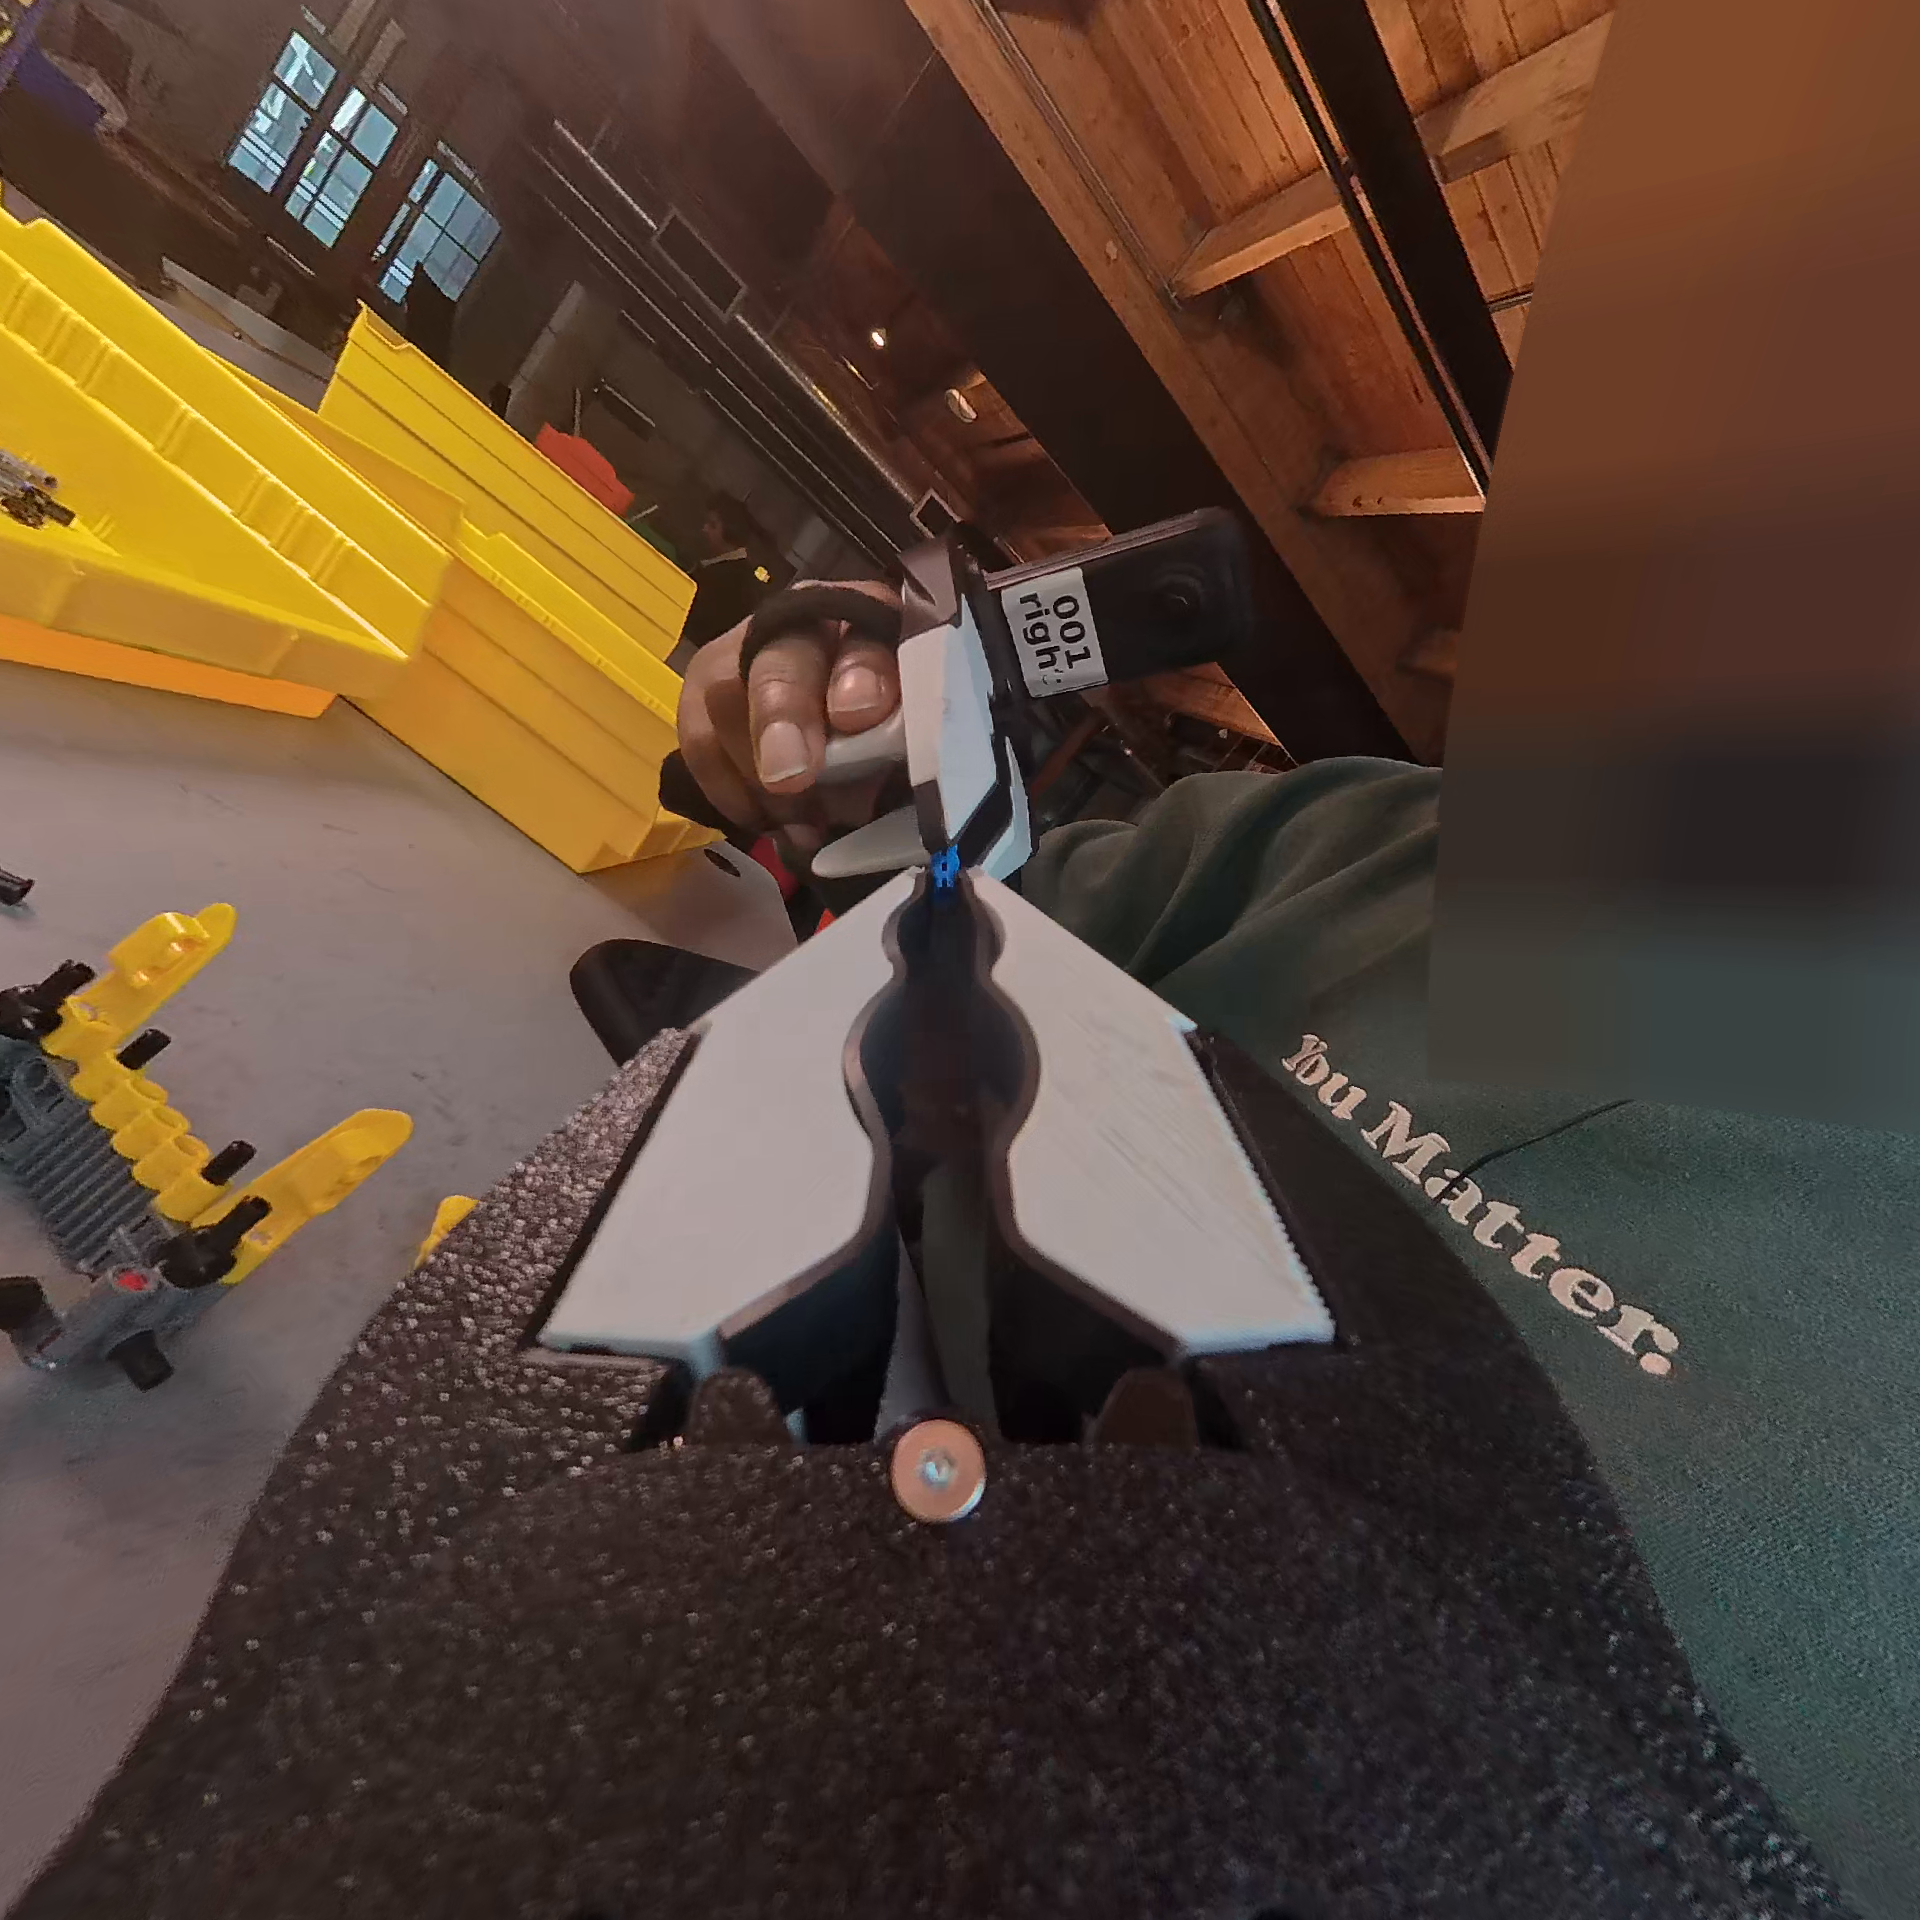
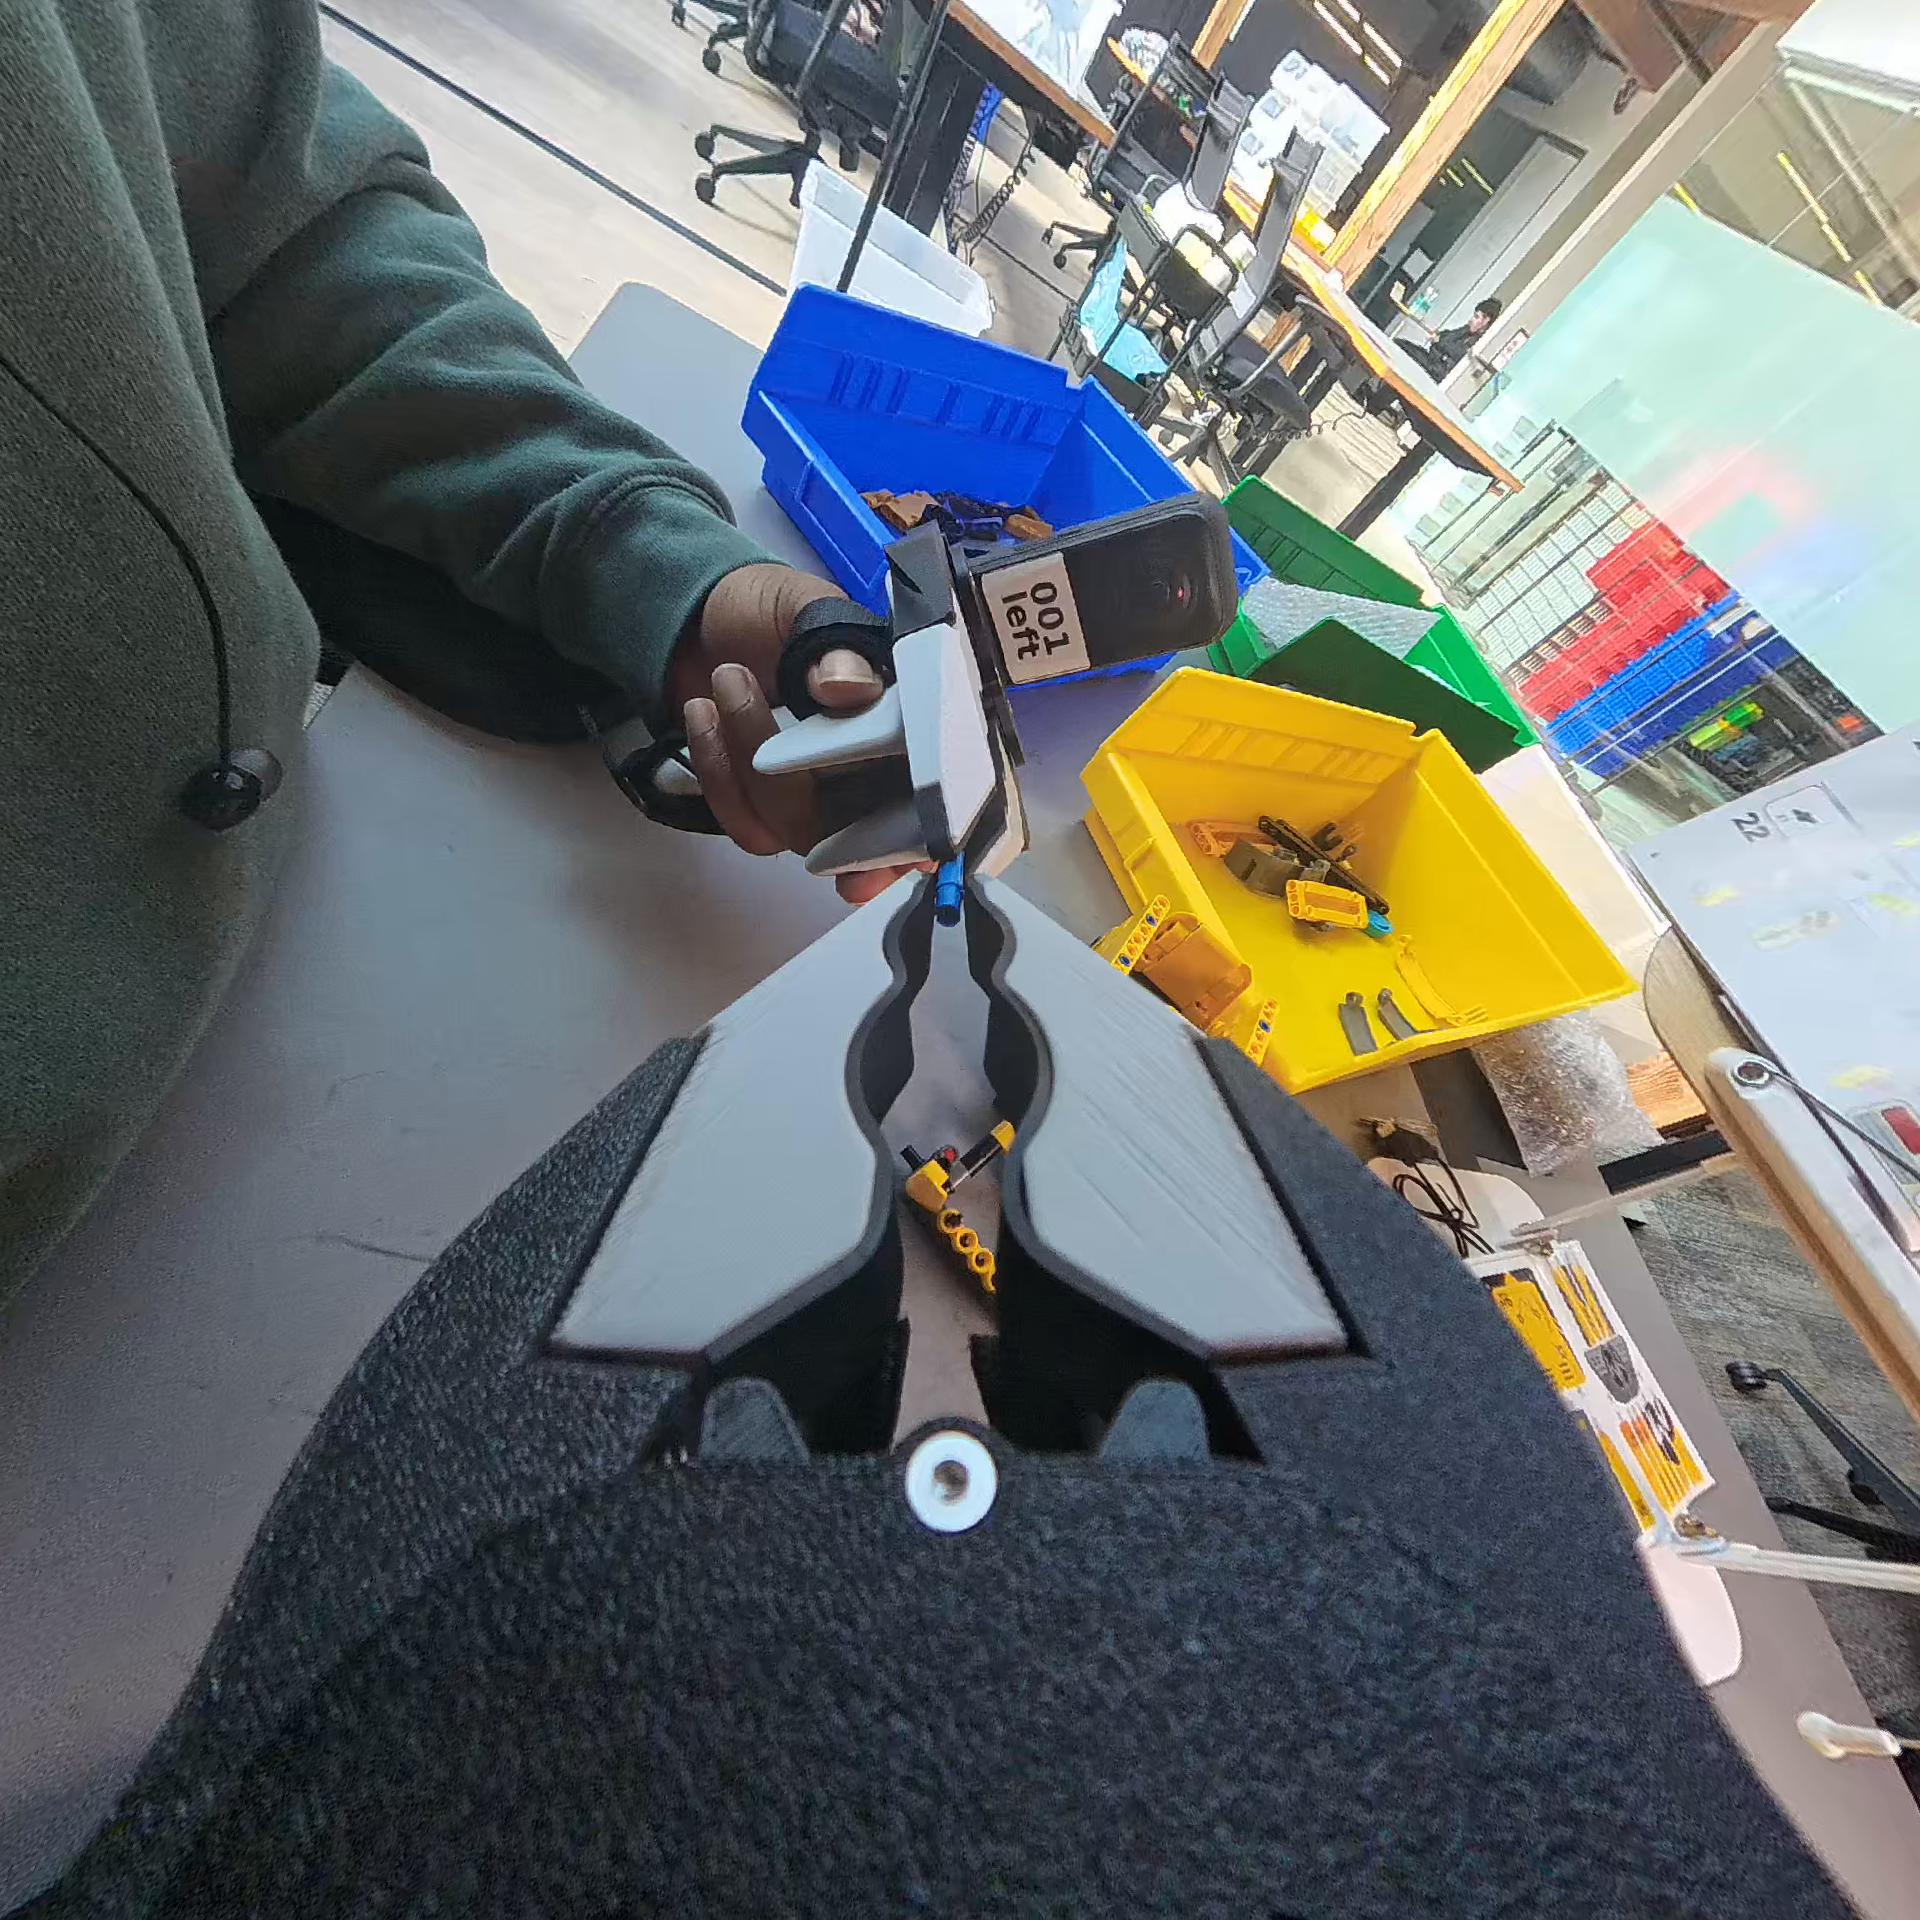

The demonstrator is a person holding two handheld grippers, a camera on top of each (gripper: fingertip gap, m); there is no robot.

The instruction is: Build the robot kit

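While lifted over the grey table [image 2: 416, 987], both grippers tip to tip, up in the air. Close behind them, a big green sweatshirt [image 2: 312, 416], filling one whole side of each view.

On the table, far back: a blue bin [image 2: 914, 416] with brown and dark bits inside, a green bin [image 2: 1330, 561] beside it, and a yellow bin [image 2: 1507, 935] with a few toy building parts. More yellow bins [image 1: 499, 582] stacked on the other side. Open instruction pages [image 2: 1818, 883] at the edge, near the yellow bin.

Left gripper [image 1: 940, 883], held by the left hand [image 2: 748, 727]: pressed together, pinching one end of a tiny blue pin [image 2: 948, 894]. Right gripper [image 2: 948, 899], held by the right hand [image 1: 769, 717]: also squeezed in on that same pin, from the other end.

Lower half of each view blocked by that gripper's own wide black and grey fingers.

Down on the table, well apart from the pin: a half-built yellow and grey model [image 1: 135, 1174] with black pegs. Seen through the gap in the right fingers, one small yellow piece [image 2: 951, 1205] lying flat.
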